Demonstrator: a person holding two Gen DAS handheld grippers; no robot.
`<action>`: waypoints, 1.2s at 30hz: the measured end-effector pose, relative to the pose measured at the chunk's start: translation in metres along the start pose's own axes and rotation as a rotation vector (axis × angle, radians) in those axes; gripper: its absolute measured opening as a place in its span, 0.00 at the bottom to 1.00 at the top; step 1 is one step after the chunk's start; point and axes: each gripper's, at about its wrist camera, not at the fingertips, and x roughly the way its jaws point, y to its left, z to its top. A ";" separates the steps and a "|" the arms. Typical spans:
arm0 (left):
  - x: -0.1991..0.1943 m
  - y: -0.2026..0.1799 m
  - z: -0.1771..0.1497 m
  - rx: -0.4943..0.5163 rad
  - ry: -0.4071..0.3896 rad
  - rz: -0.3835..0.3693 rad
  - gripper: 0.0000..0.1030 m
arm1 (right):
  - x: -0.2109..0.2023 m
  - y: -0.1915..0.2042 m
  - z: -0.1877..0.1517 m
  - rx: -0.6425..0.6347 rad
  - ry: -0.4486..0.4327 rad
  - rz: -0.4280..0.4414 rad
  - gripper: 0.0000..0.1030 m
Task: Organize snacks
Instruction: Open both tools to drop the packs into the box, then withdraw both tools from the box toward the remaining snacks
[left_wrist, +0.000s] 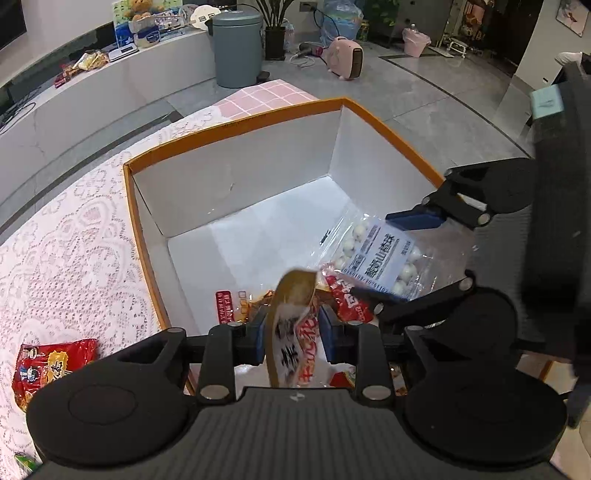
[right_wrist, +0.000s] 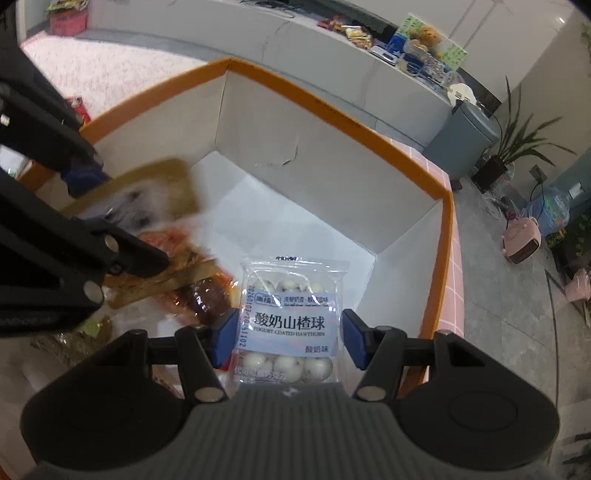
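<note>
**Orange-rimmed box filling up, more snacks waiting outside**

Orange edging marks the box (left_wrist: 236, 123) we are loading, set on the lace-covered worktop (left_wrist: 74, 236). Both our tongs hang over it, tilted down into it. Our left tongs (left_wrist: 291, 332) are clamped on a gold-and-white packet (left_wrist: 291, 332), which stands upright between the blue pads above the box floor. Our right tongs (right_wrist: 286, 334) straddle a clear bag of white hawthorn balls (right_wrist: 290, 321); the pads stand a little clear of its edges, so we judge the bag is as good as let go, lying low in the box near its right wall.

Several wrapped snacks (right_wrist: 199, 291) already lie at the near end of the box, while its far half is bare. One red packet (left_wrist: 51, 365) sits on the worktop left of the box, with more snacks on the far ledge (left_wrist: 85, 62). We judge the job partway done.
</note>
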 end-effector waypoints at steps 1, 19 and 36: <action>-0.001 -0.001 0.000 0.002 -0.004 0.004 0.32 | 0.000 0.002 0.000 -0.012 0.010 -0.004 0.58; -0.061 -0.007 -0.012 0.009 -0.102 0.006 0.58 | -0.044 0.011 -0.002 -0.066 0.029 -0.065 0.69; -0.136 0.016 -0.075 -0.057 -0.260 0.135 0.60 | -0.131 0.050 -0.017 0.268 -0.225 0.043 0.79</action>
